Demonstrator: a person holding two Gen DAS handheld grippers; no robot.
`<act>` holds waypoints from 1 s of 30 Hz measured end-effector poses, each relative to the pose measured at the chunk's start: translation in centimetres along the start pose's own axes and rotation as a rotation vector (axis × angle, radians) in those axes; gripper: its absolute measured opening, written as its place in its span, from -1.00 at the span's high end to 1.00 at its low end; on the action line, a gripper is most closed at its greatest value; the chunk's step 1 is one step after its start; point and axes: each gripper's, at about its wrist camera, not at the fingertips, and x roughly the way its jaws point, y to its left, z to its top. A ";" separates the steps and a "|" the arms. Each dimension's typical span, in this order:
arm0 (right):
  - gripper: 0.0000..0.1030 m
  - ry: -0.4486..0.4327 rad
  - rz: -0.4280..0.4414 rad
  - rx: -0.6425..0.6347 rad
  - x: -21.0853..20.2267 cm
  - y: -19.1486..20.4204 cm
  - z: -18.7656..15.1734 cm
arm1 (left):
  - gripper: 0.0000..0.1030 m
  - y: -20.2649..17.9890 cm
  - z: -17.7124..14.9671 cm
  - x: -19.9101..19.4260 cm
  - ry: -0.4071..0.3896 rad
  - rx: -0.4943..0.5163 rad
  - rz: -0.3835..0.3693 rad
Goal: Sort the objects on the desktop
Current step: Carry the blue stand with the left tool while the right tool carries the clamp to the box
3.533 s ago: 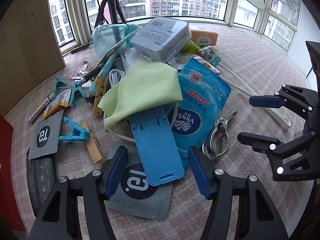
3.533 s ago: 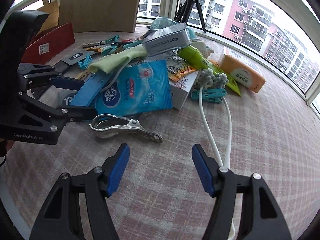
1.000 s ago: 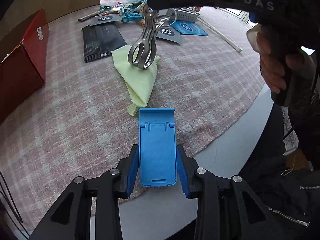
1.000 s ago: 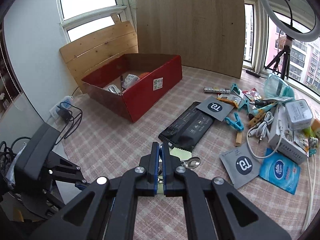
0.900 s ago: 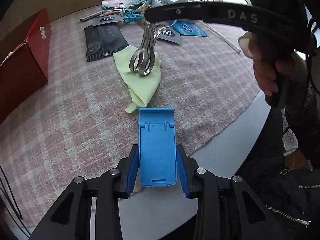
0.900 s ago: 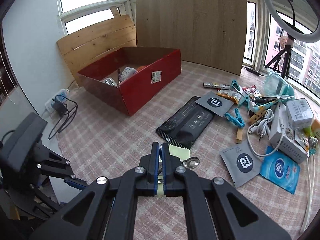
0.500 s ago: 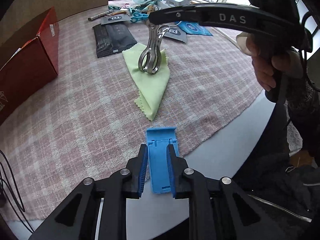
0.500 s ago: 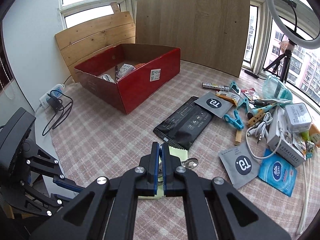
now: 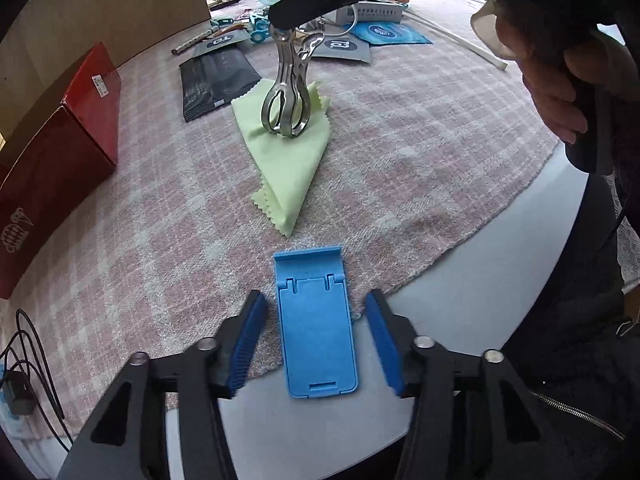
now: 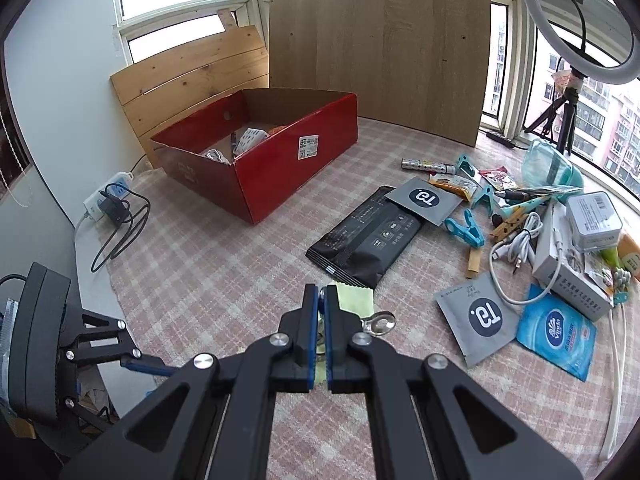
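A blue phone stand (image 9: 314, 328) lies flat at the table's near edge, between the fingers of my left gripper (image 9: 316, 332), which is open and not touching it. My right gripper (image 10: 321, 308) is shut on a metal clip (image 9: 288, 92), which hangs upright with its lower end resting on a folded green cloth (image 9: 288, 156). In the right wrist view only the clip's handle (image 10: 378, 325) and a corner of the cloth (image 10: 354, 300) show past the fingers. The red box (image 10: 260, 148) stands at the back left with a few items inside.
A black wipes pack (image 10: 370, 236), grey sachets (image 10: 478, 316), a blue tissue pack (image 10: 556, 336), clips, cables and white boxes (image 10: 572, 264) crowd the table's right side. A power strip (image 10: 108, 196) with cables lies at the left edge. A ring light (image 10: 580, 20) stands by the window.
My left gripper has opened and let go of the blue phone stand, which now lies at the table's edge. My right gripper still holds the metal clip over the green cloth.
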 end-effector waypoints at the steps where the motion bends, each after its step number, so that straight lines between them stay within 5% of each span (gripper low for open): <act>1: 0.94 -0.003 0.005 0.008 -0.2 -0.2 0.0 | 0.31 -0.2 0.0 -0.1 -0.005 0.004 0.001; 9: 0.94 -0.027 0.003 0.027 -1.4 -1.1 0.2 | 0.35 1.5 -1.1 -2.1 -0.018 -0.078 -0.113; 16: 0.94 -0.031 0.019 0.049 -1.5 -1.4 0.2 | 0.35 2.8 -1.2 -3.7 -0.056 -0.120 -0.122; 17: 0.94 -0.038 0.025 0.051 -1.7 -1.3 0.5 | 0.54 3.1 -1.0 -4.1 -0.068 -0.131 -0.124; 18: 0.94 -0.044 0.032 0.054 -1.9 -1.2 0.7 | 1.00 3.5 -0.9 -4.5 -0.080 -0.142 -0.126; 25: 0.94 -0.088 0.015 0.019 -2.7 -0.1 3.5 | 0.99 8.0 1.7 -4.1 -0.165 -0.243 -0.111; 28: 0.94 -0.077 0.008 0.011 -2.5 0.1 3.4 | 0.98 6.9 1.9 -3.1 -0.153 -0.220 -0.136; 30: 0.94 -0.068 0.013 0.014 -2.4 0.0 3.0 | 0.59 5.1 1.5 -2.7 -0.124 -0.171 -0.146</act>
